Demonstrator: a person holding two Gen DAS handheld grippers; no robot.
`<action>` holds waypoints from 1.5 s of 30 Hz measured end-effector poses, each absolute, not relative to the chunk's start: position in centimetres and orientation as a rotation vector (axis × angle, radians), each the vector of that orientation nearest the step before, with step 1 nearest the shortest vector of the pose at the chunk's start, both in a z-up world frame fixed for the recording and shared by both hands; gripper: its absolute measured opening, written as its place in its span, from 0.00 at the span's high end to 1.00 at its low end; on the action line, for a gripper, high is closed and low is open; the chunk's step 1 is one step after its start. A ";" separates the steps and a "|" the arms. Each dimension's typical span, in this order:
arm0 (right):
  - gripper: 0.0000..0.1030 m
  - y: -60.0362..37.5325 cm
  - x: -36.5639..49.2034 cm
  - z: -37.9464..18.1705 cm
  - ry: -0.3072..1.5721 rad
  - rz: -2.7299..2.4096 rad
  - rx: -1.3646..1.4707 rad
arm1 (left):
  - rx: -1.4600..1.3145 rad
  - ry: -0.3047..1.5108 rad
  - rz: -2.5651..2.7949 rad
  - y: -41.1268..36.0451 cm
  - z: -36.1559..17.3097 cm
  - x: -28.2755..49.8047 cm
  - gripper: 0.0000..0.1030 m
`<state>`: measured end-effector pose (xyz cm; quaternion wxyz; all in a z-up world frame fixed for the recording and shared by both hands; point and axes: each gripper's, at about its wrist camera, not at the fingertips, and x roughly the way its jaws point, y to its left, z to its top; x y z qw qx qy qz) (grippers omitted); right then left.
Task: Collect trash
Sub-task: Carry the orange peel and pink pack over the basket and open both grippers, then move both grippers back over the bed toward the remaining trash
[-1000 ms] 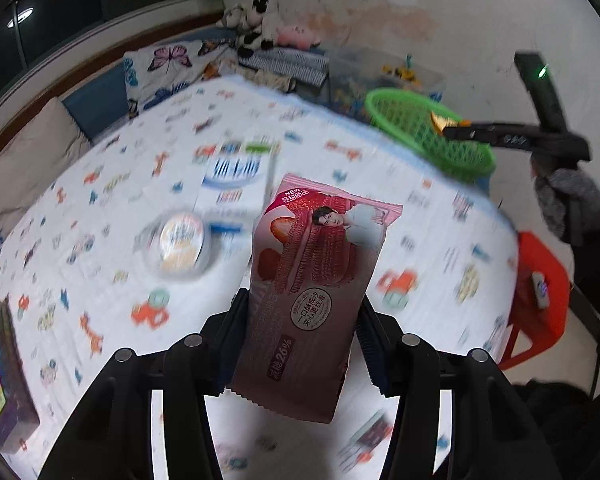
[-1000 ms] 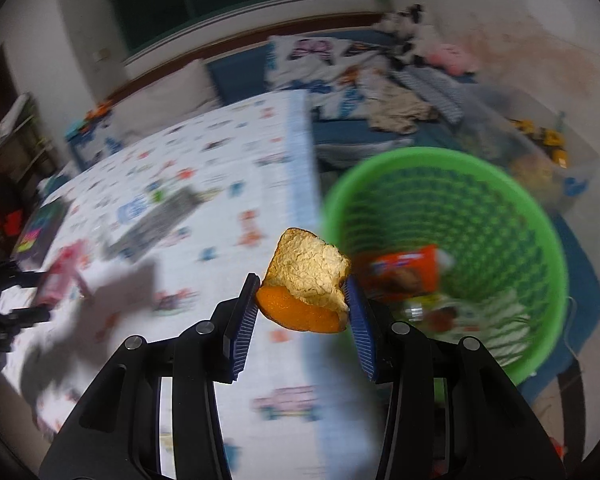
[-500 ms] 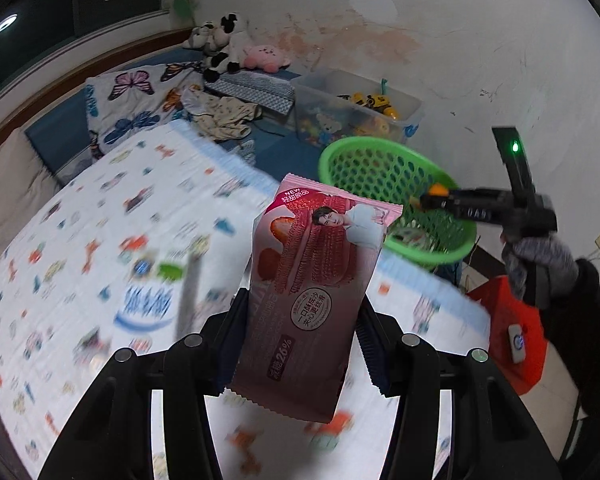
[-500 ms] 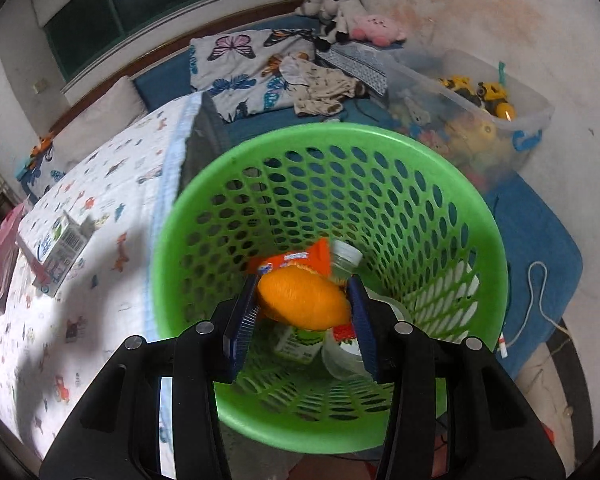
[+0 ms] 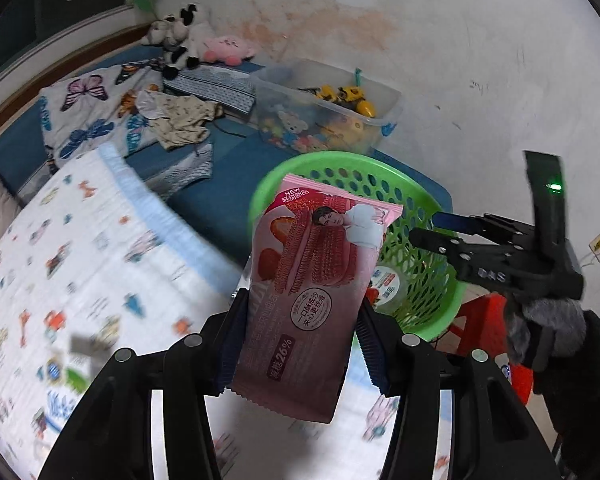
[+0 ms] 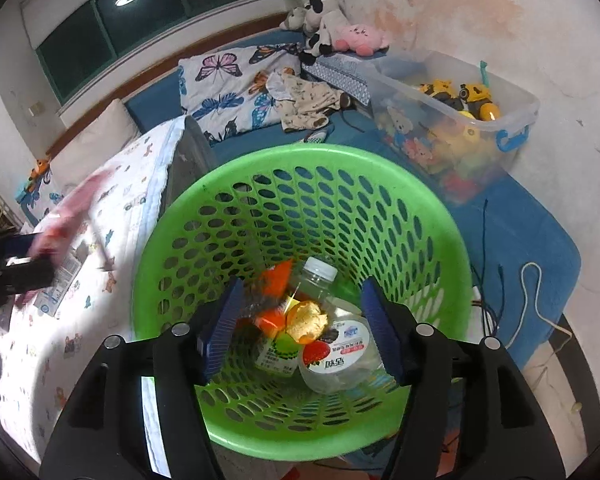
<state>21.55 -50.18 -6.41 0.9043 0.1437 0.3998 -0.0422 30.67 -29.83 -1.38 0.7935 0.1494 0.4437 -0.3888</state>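
- Left wrist view: the left hand-held gripper (image 5: 300, 332) is clamping one pink snack wrapper (image 5: 314, 280), carrying it upright just short of the single green basket (image 5: 420, 196). The right hand-held gripper (image 5: 428, 228) is hanging over the basket's rim. Next, I judge, the wrapper needs moving over the basket's opening before release.
- Right wrist view: the right hand-held gripper (image 6: 300, 320) is standing apart and empty above the basket (image 6: 260, 168). Inside are lying one orange peel (image 6: 308, 316), one clear bottle (image 6: 332, 344) and one orange packet (image 6: 276, 280).

Pink wrapper (image 5: 312, 292) – "NEW", "26%"

Left gripper (image 5: 298, 344) grips pink wrapper (image 5: 316, 280).
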 end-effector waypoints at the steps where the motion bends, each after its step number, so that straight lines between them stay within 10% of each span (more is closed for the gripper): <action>1: 0.39 -50.3 21.2 -6.2 0.818 -0.090 0.294 | 0.326 0.960 -0.837 -30.4 -1.7 30.8 0.51; 21: 0.36 -52.2 18.1 -5.5 0.786 -0.112 0.335 | 0.280 1.003 -0.834 -35.9 -3.8 31.9 0.30; 45: 0.28 -39.1 20.4 -2.4 0.774 0.141 0.240 | 0.176 0.830 -0.430 -12.7 0.5 28.7 0.23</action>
